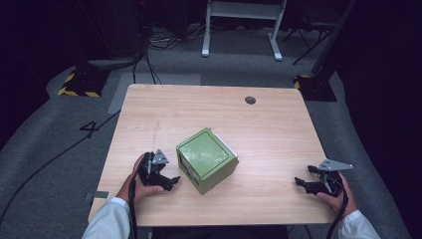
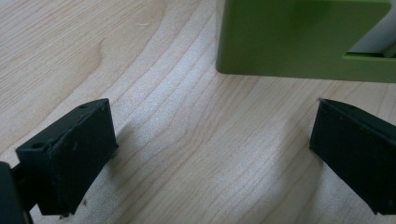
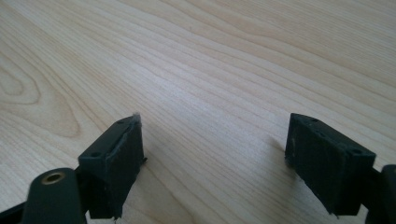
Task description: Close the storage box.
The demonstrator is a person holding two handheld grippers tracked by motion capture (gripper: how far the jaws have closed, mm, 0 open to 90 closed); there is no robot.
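Note:
A green box (image 1: 206, 159) with a flat lid and a white side stands near the middle of the wooden table (image 1: 209, 109), turned at an angle. My left gripper (image 1: 166, 180) rests on the table just left of the box, open, pointing at it. In the left gripper view the green box (image 2: 299, 37) lies a short way beyond the gripper (image 2: 210, 154), whose jaws stand wide apart with bare wood between them. My right gripper (image 1: 303, 183) sits near the table's front right, open, far from the box. Nothing but wood lies between the right gripper's (image 3: 212, 163) jaws.
A round grommet hole (image 1: 250, 100) sits near the table's far edge. Beyond the table are a white desk frame (image 1: 241, 25), cables on the grey floor, and a stand base with yellow-black tape (image 1: 79, 84). The room around is dark.

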